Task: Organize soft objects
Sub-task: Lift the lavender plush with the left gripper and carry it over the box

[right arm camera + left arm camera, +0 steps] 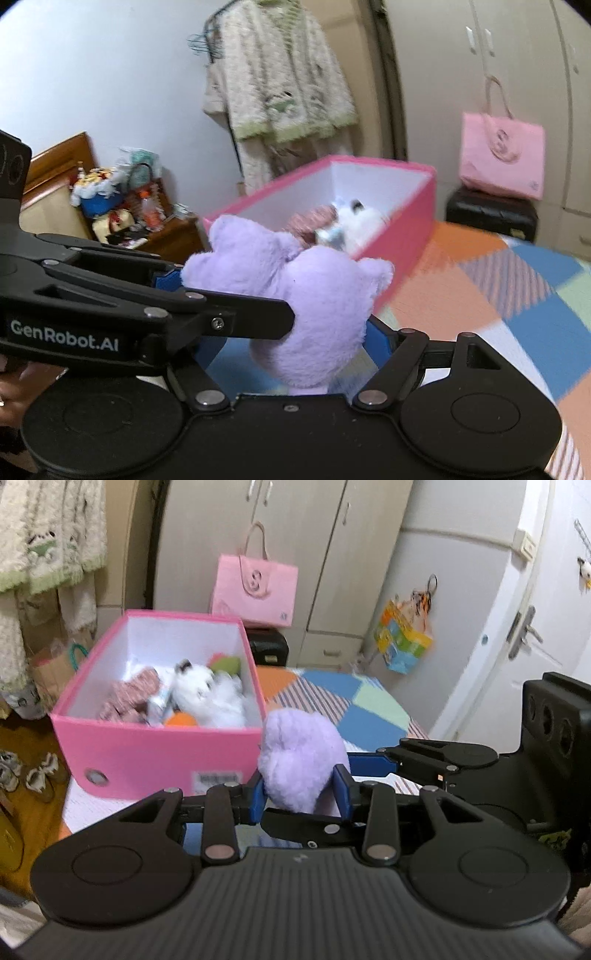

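A lilac plush toy (301, 760) is pinched between the blue pads of my left gripper (301, 794), which is shut on it. My right gripper (295, 347) also holds the lilac plush (325, 306) across its body, jaws wide; its blue finger (369, 764) presses the toy's right side. The toy hangs just in front of an open pink box (147, 753) on the bed. Inside the box lie a white plush cat (207, 694), a pinkish knitted piece (129, 698) and orange and green soft things. The box (410, 236) stands just beyond the toy in the right wrist view.
The bed has a patchwork cover (354, 701). A pink handbag (255, 590) sits on a black case by the wardrobe. A fuzzy coat (280, 74) hangs on the wall, beside a cluttered wooden nightstand (122, 206). Shoes (37, 775) lie on the floor at left. A door (524, 635) is at right.
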The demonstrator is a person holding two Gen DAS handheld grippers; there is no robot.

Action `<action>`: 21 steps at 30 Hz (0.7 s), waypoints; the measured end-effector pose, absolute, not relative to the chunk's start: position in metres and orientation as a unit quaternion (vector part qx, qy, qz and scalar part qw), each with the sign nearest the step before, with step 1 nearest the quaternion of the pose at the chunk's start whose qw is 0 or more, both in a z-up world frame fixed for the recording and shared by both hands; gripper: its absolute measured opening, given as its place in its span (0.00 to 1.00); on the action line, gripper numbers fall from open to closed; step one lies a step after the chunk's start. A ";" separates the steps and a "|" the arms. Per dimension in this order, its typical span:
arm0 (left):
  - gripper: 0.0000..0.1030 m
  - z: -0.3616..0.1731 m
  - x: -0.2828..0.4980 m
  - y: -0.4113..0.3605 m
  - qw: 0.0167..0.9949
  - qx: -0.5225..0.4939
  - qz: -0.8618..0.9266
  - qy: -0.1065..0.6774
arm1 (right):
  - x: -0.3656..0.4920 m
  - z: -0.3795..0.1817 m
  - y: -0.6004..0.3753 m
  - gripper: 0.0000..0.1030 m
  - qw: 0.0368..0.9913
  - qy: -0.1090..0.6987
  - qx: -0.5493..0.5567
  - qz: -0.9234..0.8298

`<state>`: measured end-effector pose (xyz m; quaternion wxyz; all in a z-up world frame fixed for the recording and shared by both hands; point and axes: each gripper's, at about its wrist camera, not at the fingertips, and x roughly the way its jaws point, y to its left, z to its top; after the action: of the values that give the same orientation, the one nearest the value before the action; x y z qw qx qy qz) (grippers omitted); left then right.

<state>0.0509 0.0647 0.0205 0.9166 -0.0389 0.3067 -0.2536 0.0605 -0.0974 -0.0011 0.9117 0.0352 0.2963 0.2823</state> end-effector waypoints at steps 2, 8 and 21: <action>0.34 0.028 0.058 0.072 0.919 -0.041 -0.255 0.297 | 0.068 0.007 -0.091 0.80 0.913 0.285 0.031 0.290; 0.34 0.040 0.093 0.087 0.921 -0.044 -0.269 0.279 | 0.101 0.020 -0.080 0.80 0.916 0.267 0.034 0.296; 0.35 0.049 0.199 0.103 0.924 -0.096 -0.263 0.262 | 0.211 0.029 -0.079 0.77 0.917 0.258 0.045 0.301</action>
<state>0.1994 0.1030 0.0488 0.9236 -0.0964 0.2622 -0.2626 0.2107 -0.0789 0.0294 0.9172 0.0446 0.2576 0.3007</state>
